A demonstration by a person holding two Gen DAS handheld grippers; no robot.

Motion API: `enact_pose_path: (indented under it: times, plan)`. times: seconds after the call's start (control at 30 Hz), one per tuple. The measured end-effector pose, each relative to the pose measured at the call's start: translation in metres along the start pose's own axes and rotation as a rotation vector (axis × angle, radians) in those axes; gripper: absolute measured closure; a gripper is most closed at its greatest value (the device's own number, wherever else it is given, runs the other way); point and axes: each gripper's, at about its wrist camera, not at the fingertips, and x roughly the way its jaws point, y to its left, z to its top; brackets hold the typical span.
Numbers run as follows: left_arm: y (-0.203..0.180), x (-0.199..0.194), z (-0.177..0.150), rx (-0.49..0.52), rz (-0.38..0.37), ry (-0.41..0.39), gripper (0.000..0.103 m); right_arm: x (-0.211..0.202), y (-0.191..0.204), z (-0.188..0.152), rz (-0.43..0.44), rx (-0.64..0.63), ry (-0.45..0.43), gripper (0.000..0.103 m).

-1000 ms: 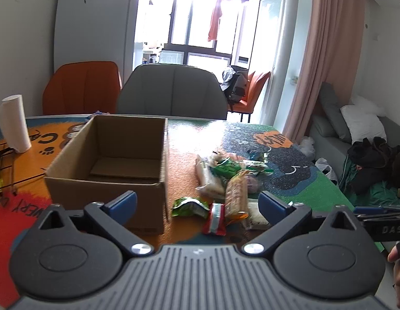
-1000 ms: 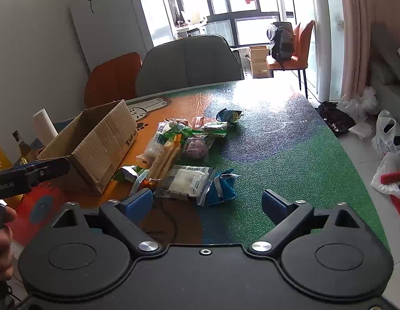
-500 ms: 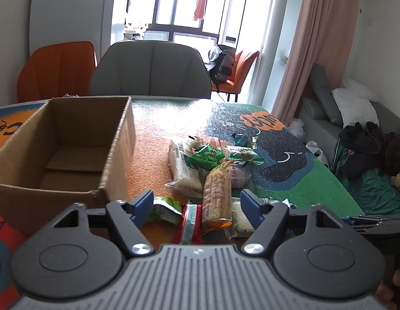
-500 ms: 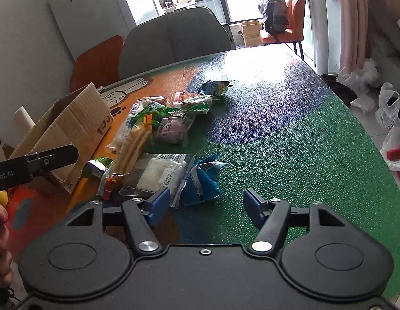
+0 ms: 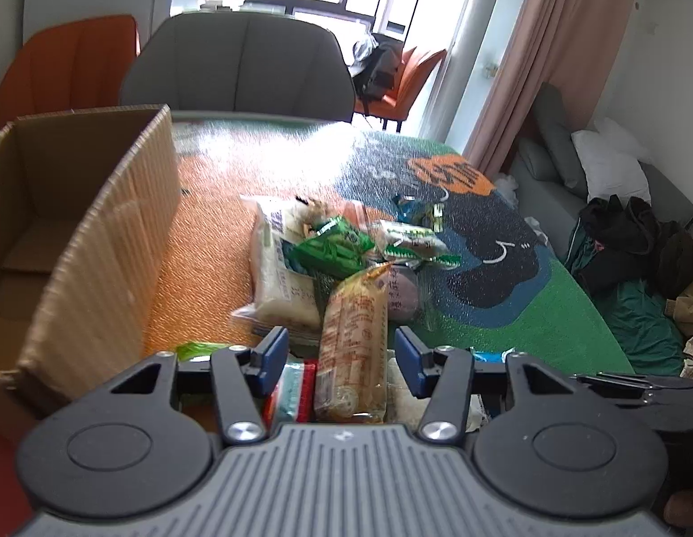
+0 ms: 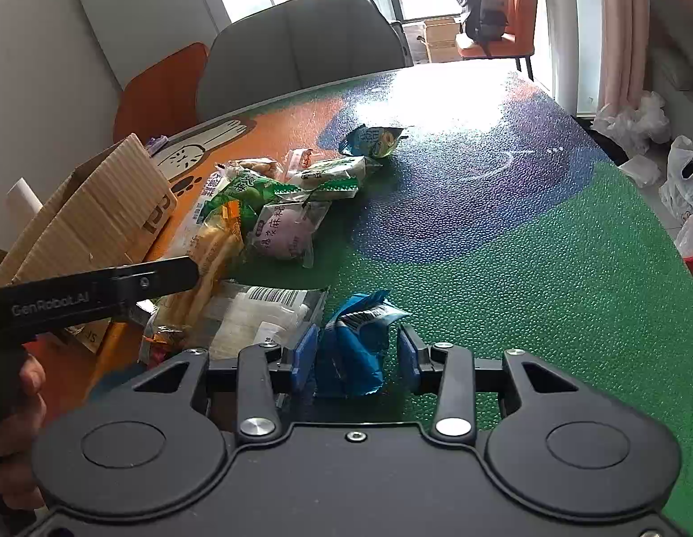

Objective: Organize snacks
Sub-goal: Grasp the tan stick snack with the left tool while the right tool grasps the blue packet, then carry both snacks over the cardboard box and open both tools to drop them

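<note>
A pile of snack packs lies on the coloured table mat [image 6: 525,246], right of an open cardboard box [image 5: 100,268]. My left gripper [image 5: 342,353] is low over the pile's near end. Its jaws are closing around a long orange biscuit pack [image 5: 353,326], with gaps still showing on both sides. A red-and-white pack [image 5: 293,385] lies beside it. My right gripper [image 6: 355,353] is closing around a crumpled blue packet [image 6: 353,344]; its pads stand just clear of the packet. Further back lie a green packet [image 5: 333,246], a white pack [image 5: 279,277] and a purple-bun pack [image 6: 284,228].
The box [image 6: 91,219] has nothing visible in it. A grey chair [image 5: 239,67] and an orange chair [image 5: 69,62] stand behind the table. A sofa with dark clothes [image 5: 624,232] is to the right. A paper roll [image 6: 24,197] stands behind the box. A blue-and-yellow packet [image 6: 373,141] lies apart.
Both grippers have moved forward and down to the snack pile while their jaws narrowed. The orange pack now sits between the left jaws, the blue packet between the right.
</note>
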Motion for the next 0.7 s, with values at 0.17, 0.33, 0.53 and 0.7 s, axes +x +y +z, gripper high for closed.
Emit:
enact_pose_path:
  times: [0.17,0.33,0.53,0.7]
  plan:
    - [-0.007,0.018,-0.001,0.016,-0.015,0.043,0.057,-0.001,0.0,0.001,0.007,-0.063,0.022,0.07]
    - [-0.009,0.021,0.001,0.008,-0.018,0.049,0.076,-0.004,-0.004,0.003,0.013,-0.067,0.013,0.071]
    - [-0.007,0.007,0.009,0.001,-0.026,0.013,0.08,-0.015,-0.007,0.01,0.022,-0.047,-0.032,0.071]
    - [-0.007,-0.012,0.018,0.003,-0.032,-0.037,0.08,-0.022,-0.004,0.017,0.029,-0.04,-0.068,0.071]
